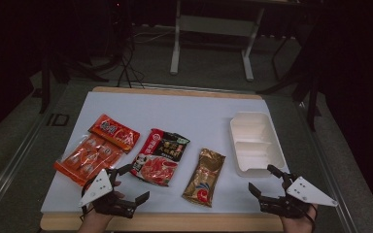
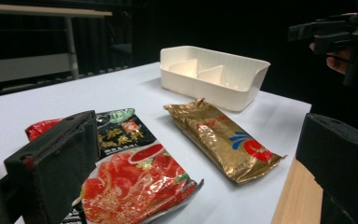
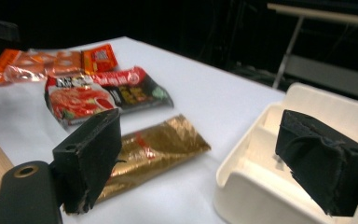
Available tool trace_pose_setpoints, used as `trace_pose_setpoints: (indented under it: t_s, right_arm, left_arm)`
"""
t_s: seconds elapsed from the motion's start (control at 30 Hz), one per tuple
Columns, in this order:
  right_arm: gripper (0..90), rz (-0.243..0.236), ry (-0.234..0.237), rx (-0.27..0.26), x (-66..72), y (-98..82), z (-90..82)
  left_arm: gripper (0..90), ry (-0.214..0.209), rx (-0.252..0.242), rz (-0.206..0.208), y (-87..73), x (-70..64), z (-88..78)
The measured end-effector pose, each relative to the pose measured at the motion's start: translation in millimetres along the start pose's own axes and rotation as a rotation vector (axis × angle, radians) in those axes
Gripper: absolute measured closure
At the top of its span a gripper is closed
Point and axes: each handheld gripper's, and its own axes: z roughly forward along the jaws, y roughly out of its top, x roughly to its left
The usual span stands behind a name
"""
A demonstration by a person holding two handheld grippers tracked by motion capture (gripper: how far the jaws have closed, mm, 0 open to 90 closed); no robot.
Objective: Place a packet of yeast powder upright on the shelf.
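Three snack packets lie on the white table mat [image 1: 184, 109]: an orange one [image 1: 97, 150] at the left, a red and black one [image 1: 159, 156] in the middle, and a gold one [image 1: 205, 176] to its right. A white divided tray [image 1: 255, 143] stands at the right, with nothing in it. My left gripper [image 1: 136, 182] hovers open near the front edge, just below the orange and red packets. In the left gripper view its jaws frame the red packet [image 2: 135, 182] and the gold packet [image 2: 223, 140]. My right gripper [image 1: 261, 177] is open at the tray's near end, nothing between its fingers.
The wooden table edge [image 1: 175, 222] runs along the front. Behind the table, the legs of a white desk [image 1: 175, 43] stand on the dark floor. In the right gripper view the tray's near rim [image 3: 261, 186] sits between the jaws, with the gold packet [image 3: 154, 149] at their left.
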Motion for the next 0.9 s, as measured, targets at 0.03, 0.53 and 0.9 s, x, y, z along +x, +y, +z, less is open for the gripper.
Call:
trace_pose_setpoints:
  t_s: [0.03,0.53,0.9]
  right_arm:
    - [14.5,0.010,0.008,0.007,0.2,-0.4,0.4]
    - [16.1,-0.030,0.018,0.041,12.6,3.0,7.9]
    - [13.0,-0.037,0.036,0.078,19.6,29.2,13.7]
  left_arm:
    - [0.0,-0.002,0.006,0.004,0.0,-0.6,0.3]
    - [0.0,-0.025,0.025,-0.023,-1.9,-1.5,3.2]
    - [0.0,-0.015,0.027,-0.022,-2.5,-1.3,3.6]
